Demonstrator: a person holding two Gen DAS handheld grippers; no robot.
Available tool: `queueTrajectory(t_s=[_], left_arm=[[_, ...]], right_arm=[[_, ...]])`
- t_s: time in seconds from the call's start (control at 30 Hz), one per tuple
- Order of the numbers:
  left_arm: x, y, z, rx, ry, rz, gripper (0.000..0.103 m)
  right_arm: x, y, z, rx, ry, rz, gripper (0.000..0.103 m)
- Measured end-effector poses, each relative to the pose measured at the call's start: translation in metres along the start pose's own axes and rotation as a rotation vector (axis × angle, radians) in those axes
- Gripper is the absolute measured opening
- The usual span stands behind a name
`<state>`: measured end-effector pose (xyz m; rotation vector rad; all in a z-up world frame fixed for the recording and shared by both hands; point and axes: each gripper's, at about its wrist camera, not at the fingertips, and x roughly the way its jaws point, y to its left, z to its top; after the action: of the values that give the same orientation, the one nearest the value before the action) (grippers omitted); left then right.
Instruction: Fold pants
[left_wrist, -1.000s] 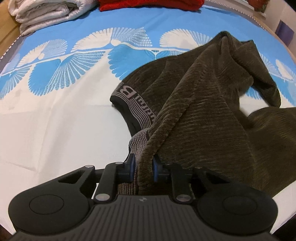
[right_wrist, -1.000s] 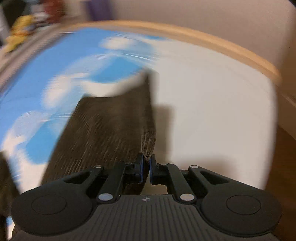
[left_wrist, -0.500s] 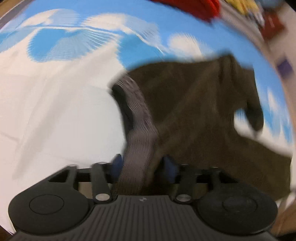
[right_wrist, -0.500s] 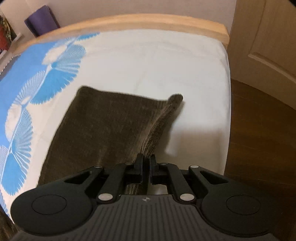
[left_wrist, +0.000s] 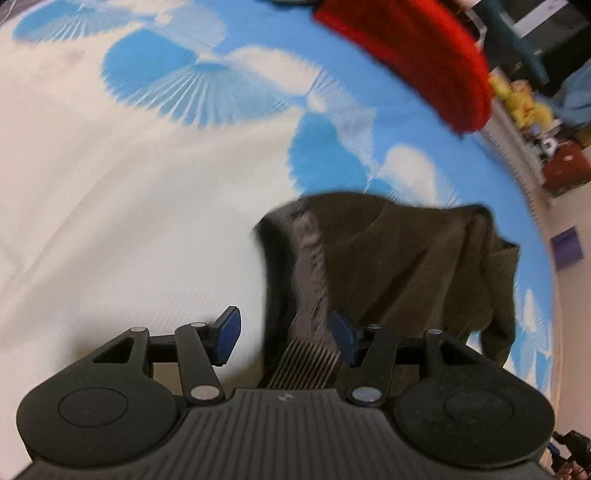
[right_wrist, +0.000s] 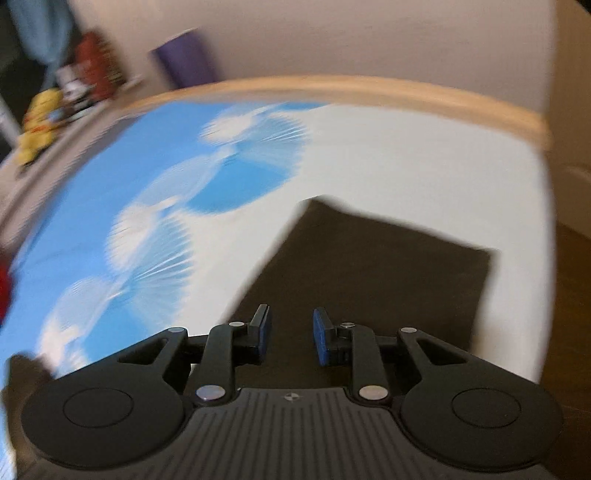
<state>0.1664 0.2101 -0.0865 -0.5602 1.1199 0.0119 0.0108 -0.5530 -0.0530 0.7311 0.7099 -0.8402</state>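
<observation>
The left gripper (left_wrist: 284, 334) has its two blue-padded fingers spread wide. The grey ribbed waistband (left_wrist: 312, 295) of the pants (left_wrist: 406, 266) lies between them, close to the right finger, but the fingers do not press on it. From there the dark olive pants spread away to the right over the bedsheet (left_wrist: 110, 184), which is white with blue fan shapes. A red folded cloth (left_wrist: 413, 59) lies at the far edge of the bed, well apart from the pants.

The right gripper (right_wrist: 290, 334) is also spread apart, with a clear gap between its pads, and it grips nothing. It hovers over the leg end of the pants (right_wrist: 369, 266), which lies flat on the white part of the sheet, near the wooden bed frame (right_wrist: 369, 90). Both views are blurred.
</observation>
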Motion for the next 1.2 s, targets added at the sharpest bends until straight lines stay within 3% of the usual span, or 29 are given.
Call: queueTrajectory(t_s=[0.2, 0.33, 0.43, 0.5, 0.57, 0.63, 0.67, 0.73, 0.8, 0.87, 0.93, 1.07, 1.13, 1.2], left_arm=[[0.043, -0.005, 0.005, -0.003, 0.072, 0.035, 0.060], [0.064, -0.017, 0.012, 0.059, 0.089, 0.054, 0.060], [0.074, -0.029, 0.011, 0.164, 0.109, 0.096, 0.060], [0.075, -0.042, 0.010, 0.278, 0.135, 0.128, 0.044], [0.071, -0.048, 0.014, 0.335, 0.133, 0.154, 0.017], [0.056, -0.057, 0.020, 0.427, 0.053, 0.200, 0.013], [0.044, -0.061, 0.026, 0.457, -0.036, 0.242, 0.012], [0.025, -0.052, 0.041, 0.387, -0.153, 0.261, 0.012], [0.018, -0.031, 0.055, 0.260, -0.167, 0.226, 0.019], [0.015, -0.014, 0.060, 0.198, -0.144, 0.241, 0.044], [0.010, -0.002, 0.060, 0.172, -0.130, 0.257, 0.054], [0.022, 0.027, 0.054, 0.068, 0.053, 0.130, 0.079], [0.034, 0.033, 0.042, 0.055, 0.154, 0.104, 0.081], [0.046, 0.035, 0.028, 0.085, 0.225, 0.125, 0.081]], right_arm=[[0.003, 0.068, -0.022, -0.141, 0.096, 0.194, 0.030], [0.004, 0.105, -0.042, -0.190, 0.152, 0.278, 0.030], [0.004, 0.136, -0.055, -0.256, 0.163, 0.317, 0.030], [0.001, 0.153, -0.063, -0.293, 0.170, 0.332, 0.030], [0.002, 0.170, -0.070, -0.319, 0.187, 0.342, 0.030], [0.007, 0.183, -0.075, -0.343, 0.197, 0.358, 0.030], [0.007, 0.189, -0.077, -0.358, 0.197, 0.365, 0.030], [0.007, 0.201, -0.082, -0.385, 0.192, 0.376, 0.030], [0.009, 0.209, -0.084, -0.399, 0.187, 0.384, 0.030], [0.011, 0.213, -0.085, -0.394, 0.194, 0.385, 0.030], [0.012, 0.212, -0.085, -0.376, 0.206, 0.388, 0.030], [0.012, 0.215, -0.086, -0.371, 0.215, 0.397, 0.030], [0.011, 0.215, -0.087, -0.372, 0.218, 0.405, 0.030], [0.009, 0.215, -0.089, -0.372, 0.224, 0.408, 0.030]])
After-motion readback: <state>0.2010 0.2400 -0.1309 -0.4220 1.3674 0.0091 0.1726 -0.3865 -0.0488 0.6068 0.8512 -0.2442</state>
